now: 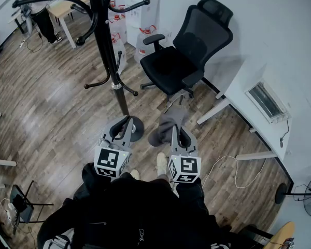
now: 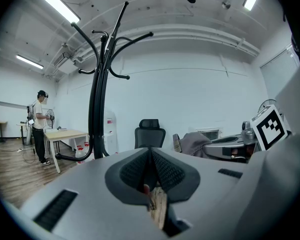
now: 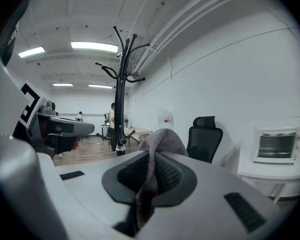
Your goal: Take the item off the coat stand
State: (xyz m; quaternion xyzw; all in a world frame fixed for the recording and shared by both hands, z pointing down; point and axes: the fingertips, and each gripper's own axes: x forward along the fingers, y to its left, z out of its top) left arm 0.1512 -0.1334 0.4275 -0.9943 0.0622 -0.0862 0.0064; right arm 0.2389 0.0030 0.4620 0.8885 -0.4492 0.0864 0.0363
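Cloth (image 3: 163,137), perhaps a garment, sits pinched inside the right tongs (image 3: 151,160).

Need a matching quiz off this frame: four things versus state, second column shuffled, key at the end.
Column one:
1. left gripper
2. right gripper
3. coat stand
4. office chair

Column two:
A. visible hooks bare
B. shut on grey cloth
C. seat empty
D. shut, nothing held

Pairs: 1-D, 2-B, 3-A, 4-C.
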